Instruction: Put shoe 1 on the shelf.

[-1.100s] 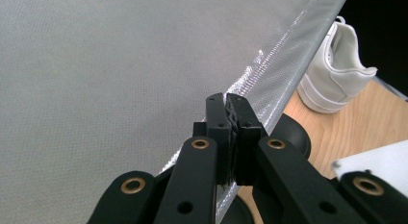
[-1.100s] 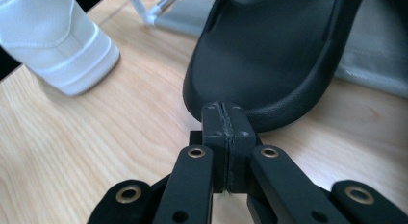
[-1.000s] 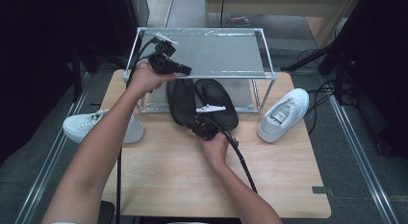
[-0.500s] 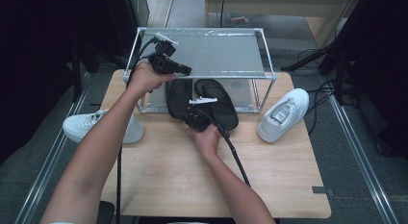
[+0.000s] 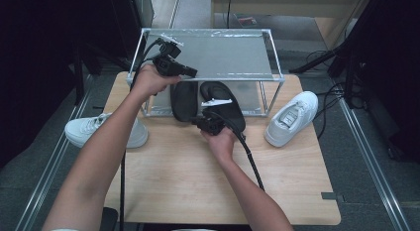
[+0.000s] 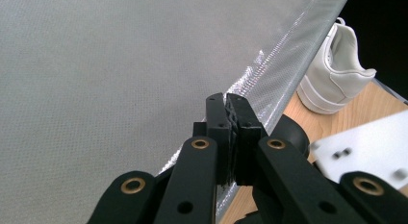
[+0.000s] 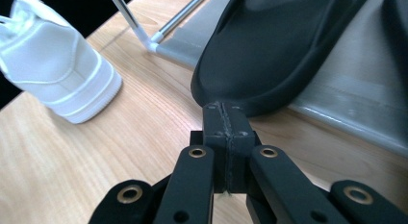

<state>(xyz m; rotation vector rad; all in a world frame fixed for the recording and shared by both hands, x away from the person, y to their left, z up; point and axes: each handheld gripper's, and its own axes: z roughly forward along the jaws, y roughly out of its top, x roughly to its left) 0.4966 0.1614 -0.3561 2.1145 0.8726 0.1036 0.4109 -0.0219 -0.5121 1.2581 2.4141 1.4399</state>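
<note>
We see two black slippers [image 5: 220,104] lying side by side on the rack's [image 5: 270,60] lower shelf, heels jutting over the table. Our right gripper [image 7: 226,111] has its jaws together, tips touching one slipper's edge. Our left gripper [image 6: 227,101] is closed too, empty, above the rack's top.

Two slippers [image 5: 208,99] inside rack [image 5: 277,80], between sneakers [image 5: 291,118]

Wooden table [image 5: 178,191] on grey carpet floor [image 5: 376,191], dark surroundings.
</note>
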